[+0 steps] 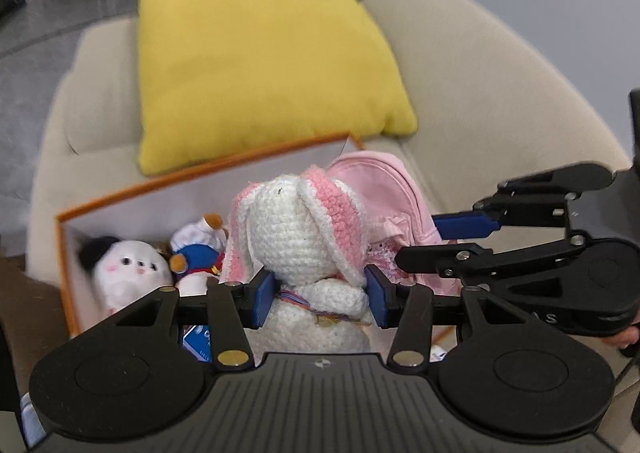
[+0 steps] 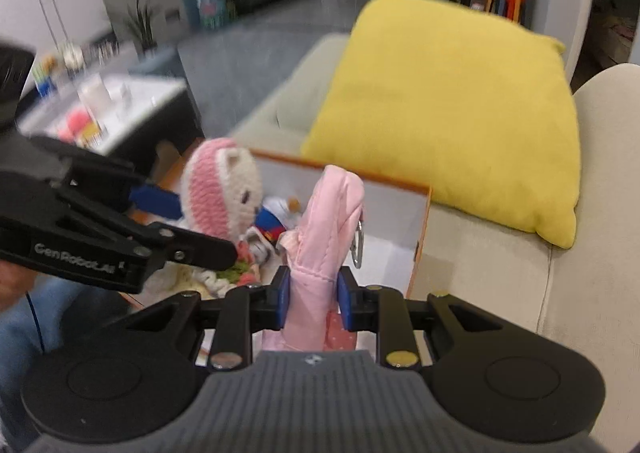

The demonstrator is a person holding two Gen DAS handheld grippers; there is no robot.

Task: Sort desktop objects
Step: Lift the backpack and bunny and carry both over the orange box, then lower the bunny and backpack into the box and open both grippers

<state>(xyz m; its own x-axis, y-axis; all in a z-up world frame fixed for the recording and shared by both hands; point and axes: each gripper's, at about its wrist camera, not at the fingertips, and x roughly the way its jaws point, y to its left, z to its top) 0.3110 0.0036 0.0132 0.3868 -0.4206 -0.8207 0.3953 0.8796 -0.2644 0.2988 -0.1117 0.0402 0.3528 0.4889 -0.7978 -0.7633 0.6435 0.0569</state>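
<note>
Left gripper clamped on a crocheted white bunny with pink-lined ears; blue pads press both sides of its neck, bunny upright between the fingers, body hanging below the pads, a multicolour thread collar at the neck. Right gripper clamped on a pink fabric pouch, pads squeezing its lower part, pouch standing up past the fingertips, a silver carabiner clip dangling on its right side. From the left wrist view the right gripper comes in from the right, the pouch just behind and right of the bunny, touching or nearly touching, can't tell which. From the right wrist view the left gripper comes in from the left with the bunny just left of the pouch. Both items held over an open orange-edged white box sitting on a beige sofa. In the box: a white plush with black ear and pink cheeks at the left, a blue-and-white plush figure with brown paws beside it, a blue card or packet low down, partly hidden by the gripper. Yellow cushion on the sofa behind the box. Right wrist view also shows a low table with blurred small items to the left, and a person's blue-trousered leg at lower left.
</note>
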